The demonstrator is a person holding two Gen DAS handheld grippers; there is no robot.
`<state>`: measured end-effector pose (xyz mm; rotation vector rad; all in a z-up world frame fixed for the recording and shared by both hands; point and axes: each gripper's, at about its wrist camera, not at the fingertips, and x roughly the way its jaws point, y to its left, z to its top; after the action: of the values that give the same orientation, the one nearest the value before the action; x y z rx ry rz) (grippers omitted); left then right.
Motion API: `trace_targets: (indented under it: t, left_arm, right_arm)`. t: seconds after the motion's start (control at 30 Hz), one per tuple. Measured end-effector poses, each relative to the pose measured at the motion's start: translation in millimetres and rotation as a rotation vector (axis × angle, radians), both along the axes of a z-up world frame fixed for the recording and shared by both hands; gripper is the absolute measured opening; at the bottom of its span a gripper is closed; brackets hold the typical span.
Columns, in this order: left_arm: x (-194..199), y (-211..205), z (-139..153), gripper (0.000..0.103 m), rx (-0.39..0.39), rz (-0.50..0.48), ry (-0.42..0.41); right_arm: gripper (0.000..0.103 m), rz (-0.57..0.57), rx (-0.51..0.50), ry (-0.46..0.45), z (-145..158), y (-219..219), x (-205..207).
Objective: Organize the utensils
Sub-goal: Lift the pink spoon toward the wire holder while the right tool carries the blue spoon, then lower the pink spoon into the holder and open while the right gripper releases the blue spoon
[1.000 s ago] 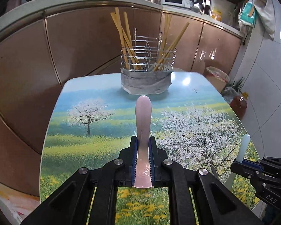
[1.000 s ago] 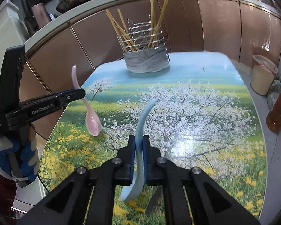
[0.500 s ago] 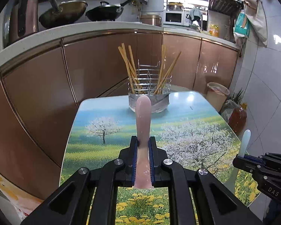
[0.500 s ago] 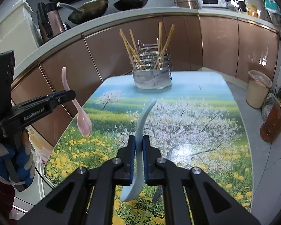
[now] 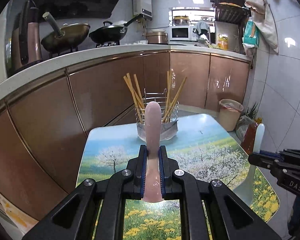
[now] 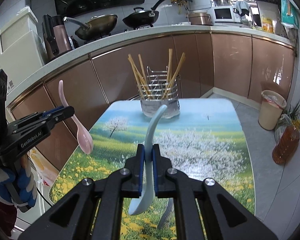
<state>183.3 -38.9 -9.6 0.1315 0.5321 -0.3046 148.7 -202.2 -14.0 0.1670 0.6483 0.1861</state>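
Note:
My left gripper (image 5: 152, 150) is shut on a pink spoon (image 5: 153, 130), handle up and bowl down, held above the table's near end. It also shows in the right wrist view (image 6: 67, 111) with the pink spoon (image 6: 84, 138). My right gripper (image 6: 148, 149) is shut on a light blue spoon (image 6: 150, 140), handle pointing up and forward; the blue spoon also shows in the left wrist view (image 5: 257, 138). A wire utensil holder (image 6: 160, 98) with several wooden chopsticks (image 6: 139, 74) stands at the table's far end (image 5: 158, 118).
The table (image 6: 210, 136) has a printed landscape of blossoming trees. Brown cabinets (image 6: 114, 74) run behind and to its left. A bin (image 6: 272, 110) and an amber bottle (image 6: 286, 144) stand on the floor at the right. Pans sit on the counter.
Both grippers have risen and drawn back from the table with their spoons. The holder now looks farther away and the counter and stove have come into view.

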Motion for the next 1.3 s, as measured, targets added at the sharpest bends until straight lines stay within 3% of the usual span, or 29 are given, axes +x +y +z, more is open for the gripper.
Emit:
trace_targets:
  t: [0.27, 0.5, 0.7, 0.87, 1.0, 1.3]
  left_arm:
    - [36.7, -2.5, 19.6, 0.011, -0.031, -0.021, -0.003]
    - [102.5, 1.4, 54.1, 0.011, -0.088, -0.041, -0.019]
    - [164.2, -9.3, 65.1, 0.011, -0.154, -0.062, -0.024]
    - [208.6, -27.9, 51.6, 0.011, -0.164, -0.046, -0.03]
    - [236.0, -35.7, 25.6, 0.011, -0.173, -0.033, -0.003]
    - [265.6, -36.6, -21.9, 0.011, -0.192, -0.002, 0.036]
  right_arm:
    - [0.007, 0.014, -0.023, -0.057, 34.4, 2.0, 40.4]
    - [0.007, 0.039, -0.044, -0.156, 81.1, 4.5, 112.5]
    - [0.007, 0.058, -0.073, -0.224, 99.6, 10.0, 181.7]
    - [0.007, 0.058, -0.094, -0.24, 88.2, 13.1, 232.9]
    - [0.007, 0.059, -0.098, -0.22, 61.8, 12.6, 267.1]
    - [0.007, 0.044, -0.137, -0.18, 8.9, 9.9, 296.8]
